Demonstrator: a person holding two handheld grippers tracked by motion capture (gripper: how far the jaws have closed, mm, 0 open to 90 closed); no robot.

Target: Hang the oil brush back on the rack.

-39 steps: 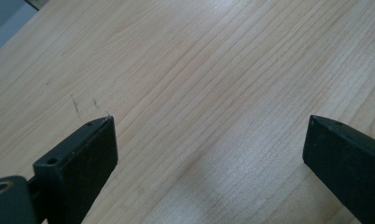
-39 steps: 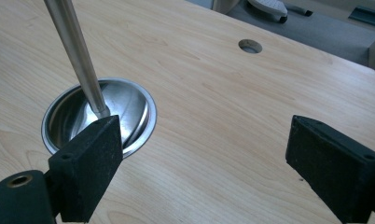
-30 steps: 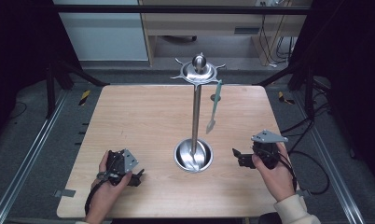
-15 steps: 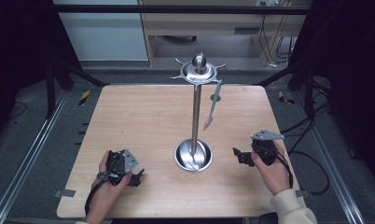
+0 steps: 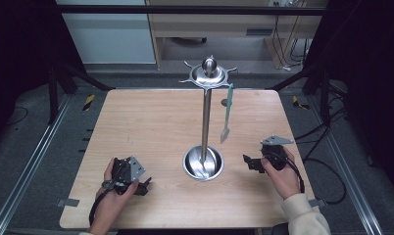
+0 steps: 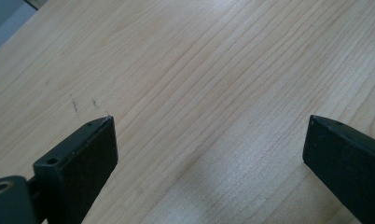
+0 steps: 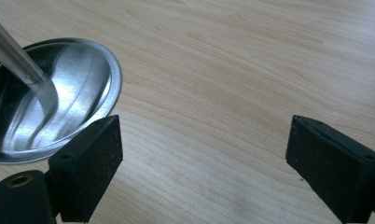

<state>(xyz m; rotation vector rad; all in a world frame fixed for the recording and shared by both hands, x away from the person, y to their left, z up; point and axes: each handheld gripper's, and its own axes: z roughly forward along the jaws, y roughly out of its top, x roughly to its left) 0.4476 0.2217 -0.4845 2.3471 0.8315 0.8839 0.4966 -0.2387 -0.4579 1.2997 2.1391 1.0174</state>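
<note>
A steel utensil stand (image 5: pixel 205 117) rises from a round dished base (image 5: pixel 203 163) in the middle of the wooden table (image 5: pixel 136 122). From one hook of its top ring (image 5: pixel 208 74) hangs a pale green spatula (image 5: pixel 227 113). My left gripper (image 5: pixel 145 186) rests low on the table at the front left, held by a hand, jaws wide apart over bare wood (image 6: pixel 209 121). My right gripper (image 5: pixel 247 162) sits to the right of the base, open, with nothing between its jaws. The base's rim (image 7: pixel 112 84) and pole (image 7: pixel 13 53) show at the left of the right gripper view.
Metal rails (image 5: pixel 36 156) run along both sides of the table. A cable (image 5: pixel 327 171) trails off the right edge. A cabinet (image 5: pixel 107 34) and a shelf unit (image 5: pixel 219 24) stand behind the table's far edge.
The right hand has drawn its gripper slightly nearer the front edge. The left gripper and the stand have not moved.
</note>
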